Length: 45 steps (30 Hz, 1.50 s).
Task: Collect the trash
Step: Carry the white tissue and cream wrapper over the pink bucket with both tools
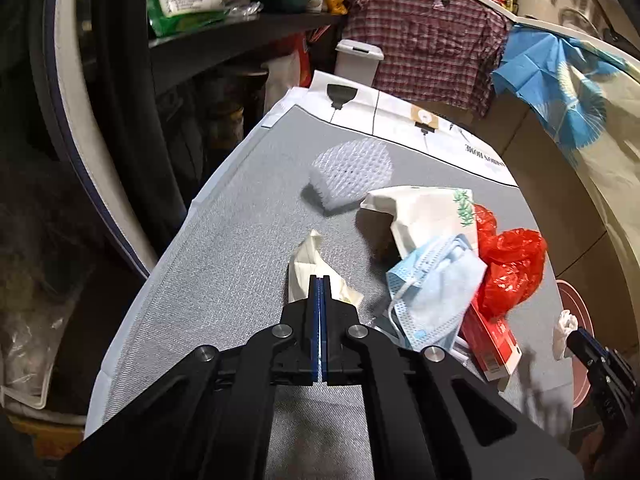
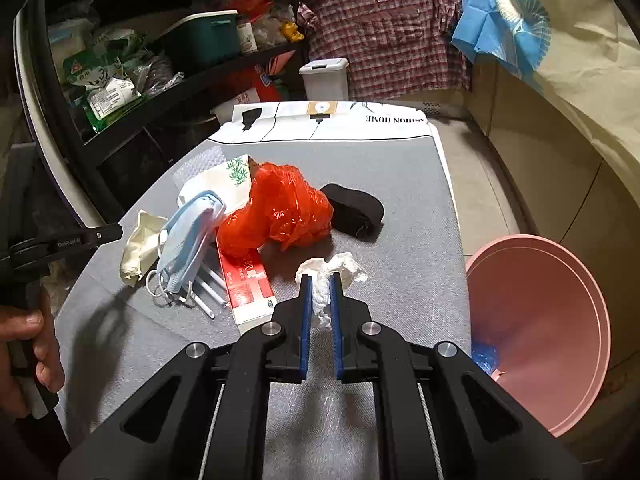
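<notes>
My left gripper (image 1: pixel 320 278) is shut, its blue pads pressed together on a crumpled cream paper (image 1: pixel 306 258) that sticks out past the tips and to both sides. In the right wrist view this gripper (image 2: pixel 118 231) meets the cream paper (image 2: pixel 138 240) at the table's left. My right gripper (image 2: pixel 320 276) is shut on a crumpled white tissue (image 2: pixel 322 300), held just above the grey table (image 2: pixel 400 208). The left wrist view shows it (image 1: pixel 574 334) at the right edge with the tissue (image 1: pixel 564 330). A pink basin (image 2: pixel 560 300) stands beside the table on the right.
On the table lie a blue face mask (image 2: pixel 188 236), a red plastic bag (image 2: pixel 280 208), a red box (image 2: pixel 248 284), a leaf-print paper bag (image 1: pixel 424 208), white foam netting (image 1: pixel 352 172), a black cloth (image 2: pixel 356 208) and white sticks (image 2: pixel 208 284). A lidded white bin (image 2: pixel 324 78) and shelves stand behind.
</notes>
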{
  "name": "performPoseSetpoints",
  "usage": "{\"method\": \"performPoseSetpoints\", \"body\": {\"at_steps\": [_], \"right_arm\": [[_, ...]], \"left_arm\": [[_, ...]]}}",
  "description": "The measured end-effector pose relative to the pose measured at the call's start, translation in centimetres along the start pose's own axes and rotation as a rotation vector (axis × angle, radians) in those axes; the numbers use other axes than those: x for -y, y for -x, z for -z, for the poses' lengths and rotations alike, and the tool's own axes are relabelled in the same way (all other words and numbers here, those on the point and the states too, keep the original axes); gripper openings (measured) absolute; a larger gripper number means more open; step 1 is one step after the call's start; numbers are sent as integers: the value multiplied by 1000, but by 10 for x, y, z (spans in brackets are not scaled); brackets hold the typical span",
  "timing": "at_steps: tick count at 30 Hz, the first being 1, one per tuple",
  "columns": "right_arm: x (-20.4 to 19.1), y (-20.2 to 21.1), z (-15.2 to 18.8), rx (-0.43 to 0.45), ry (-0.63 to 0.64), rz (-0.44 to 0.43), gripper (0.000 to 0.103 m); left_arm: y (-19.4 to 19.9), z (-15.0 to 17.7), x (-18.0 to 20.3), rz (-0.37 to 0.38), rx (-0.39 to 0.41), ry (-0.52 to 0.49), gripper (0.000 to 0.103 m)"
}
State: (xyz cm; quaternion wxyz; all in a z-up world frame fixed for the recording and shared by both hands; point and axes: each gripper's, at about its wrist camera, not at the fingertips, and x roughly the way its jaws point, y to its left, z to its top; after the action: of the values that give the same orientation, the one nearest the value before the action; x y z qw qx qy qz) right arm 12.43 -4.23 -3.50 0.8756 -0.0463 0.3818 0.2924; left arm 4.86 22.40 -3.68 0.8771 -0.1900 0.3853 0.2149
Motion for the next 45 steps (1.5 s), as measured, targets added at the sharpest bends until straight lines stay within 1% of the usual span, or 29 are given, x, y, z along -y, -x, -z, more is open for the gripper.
{"method": "performPoseSetpoints", "body": {"at_steps": [2,3,5,6,7,8,9,12,14,16,17,18,20,27,30,35,45], "right_arm": [[0,5,0,5,-1,-1,9],[-1,7,0,9,0,-1,9],[-2,13,-1,18,0,-2,9],[-2,14,-1,21,0,-2,9],[-2,16,-1,24,-2,-1,9],[-2,17,-1,25,-3,-1,9],[-2,18,-1,26,-4,-1,9],[0,19,0,25,-6,1,9],[-1,19,0,26,-3,2,9],[-2,19,1,26,2,2,9],[-2,20,1,26,2,2,9],[-2,20,1,27,3,3,9],[-2,21,1,30,1,3,9],[1,31,1,50,-7,13,9],[1,36,0,62,-5,17,9],[1,43,-1,77,-5,27,9],[4,54,0,100,-7,58,9]], "left_arm": [[1,2,-3,11,-16,12,0],[2,2,-6,12,-12,28,0],[5,2,-11,5,3,52,4],[3,2,-14,9,-5,60,15],[0,2,-14,25,-17,67,30],[-2,3,-14,39,-28,70,33],[-5,5,-12,31,-33,60,33],[-12,7,-5,-6,-33,9,33],[-18,7,-4,-22,-46,-1,32],[-27,8,-6,-20,-70,7,20],[-29,9,-7,-23,-77,7,16],[-30,8,-7,-27,-77,6,9],[-27,8,-7,-37,-64,3,5],[2,3,2,-30,13,-27,4],[12,3,7,-6,32,-32,4],[30,6,21,23,69,-74,4],[55,16,45,99,115,-135,4]]}}
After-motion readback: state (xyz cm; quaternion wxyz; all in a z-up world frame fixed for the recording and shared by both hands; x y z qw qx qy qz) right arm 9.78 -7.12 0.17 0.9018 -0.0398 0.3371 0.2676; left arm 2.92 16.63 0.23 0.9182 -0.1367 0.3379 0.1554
